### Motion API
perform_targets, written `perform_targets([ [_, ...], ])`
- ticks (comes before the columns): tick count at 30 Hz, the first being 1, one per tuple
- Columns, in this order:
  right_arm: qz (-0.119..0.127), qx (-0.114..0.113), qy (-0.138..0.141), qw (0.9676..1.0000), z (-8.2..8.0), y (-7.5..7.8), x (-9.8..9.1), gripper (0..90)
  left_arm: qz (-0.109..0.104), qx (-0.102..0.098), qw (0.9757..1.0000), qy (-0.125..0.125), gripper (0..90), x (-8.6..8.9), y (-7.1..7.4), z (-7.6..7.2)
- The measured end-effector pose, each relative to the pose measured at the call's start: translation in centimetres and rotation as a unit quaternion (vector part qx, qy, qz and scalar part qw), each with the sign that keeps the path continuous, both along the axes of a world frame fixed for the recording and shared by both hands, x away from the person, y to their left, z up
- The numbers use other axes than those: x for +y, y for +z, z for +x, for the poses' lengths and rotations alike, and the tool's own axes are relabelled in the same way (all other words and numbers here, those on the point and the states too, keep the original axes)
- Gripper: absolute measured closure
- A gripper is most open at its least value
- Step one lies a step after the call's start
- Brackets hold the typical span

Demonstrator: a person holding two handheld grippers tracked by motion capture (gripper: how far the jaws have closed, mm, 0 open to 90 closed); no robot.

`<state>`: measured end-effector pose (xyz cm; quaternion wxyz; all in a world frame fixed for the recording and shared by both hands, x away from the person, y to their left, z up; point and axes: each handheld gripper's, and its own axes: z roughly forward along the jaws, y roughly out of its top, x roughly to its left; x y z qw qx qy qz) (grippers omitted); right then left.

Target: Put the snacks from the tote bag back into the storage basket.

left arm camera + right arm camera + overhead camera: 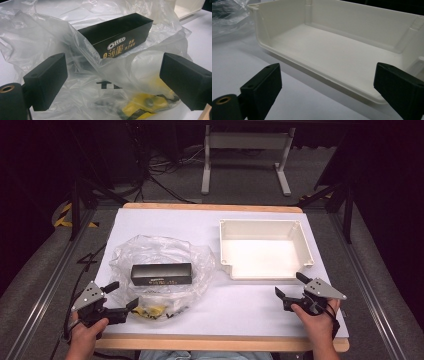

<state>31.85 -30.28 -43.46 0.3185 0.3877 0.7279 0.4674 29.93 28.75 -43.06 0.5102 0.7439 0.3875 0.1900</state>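
Observation:
A black Oreo box (161, 274) (117, 36) lies inside a crumpled clear plastic bag (160, 255) (37, 37) at the table's left centre. A yellow packet (150, 311) (146, 102) sits in the bag's near end. My left gripper (121, 296) (113, 82) stands open at the front left, jaws wide apart just short of the bag's near edge, nothing pressed between them. An empty white tray (305, 245) (262, 30) rests at the right. My right gripper (291, 285) (327, 90) hovers open just in front of the tray's near wall.
White paper (250, 305) covers the wooden table (210, 342). A white metal stand (245, 142) and cables lie on the floor beyond the far edge. Dark frame rails run along both sides.

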Motion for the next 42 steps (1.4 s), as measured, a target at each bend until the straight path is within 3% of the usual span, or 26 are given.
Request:
perform_targets([
  [2,-0.004,0.007,0.003,1.0000,0.0,0.0,0.0,8.8,-0.002,-0.003,1.0000,0.001,8.7,0.0,0.1,0.0],
  [5,0.010,0.019,0.012,0.9997,0.1,-0.1,0.0,8.8,-0.001,-0.003,1.0000,0.003,8.7,0.0,0.1,0.0],
  [14,0.007,0.015,0.015,0.9997,-0.1,0.5,0.0,8.7,-0.003,-0.004,1.0000,0.004,8.7,0.0,0.1,0.0],
  [20,0.022,0.019,0.020,0.9994,-0.4,1.0,-0.3,8.7,0.000,-0.006,1.0000,0.006,8.7,0.0,0.2,-0.1],
  [25,0.032,0.004,0.022,0.9993,-0.8,2.5,-0.3,8.8,-0.001,-0.006,1.0000,0.006,8.7,0.0,0.2,-0.1],
  [34,0.024,-0.009,0.030,0.9992,-1.3,4.6,-0.3,11.3,-0.002,-0.006,0.9999,0.008,8.7,0.0,0.3,-0.1],
  [42,0.022,-0.009,0.032,0.9992,-1.7,5.6,-0.4,11.7,-0.002,-0.007,0.9999,0.009,8.7,0.0,0.3,-0.1],
])
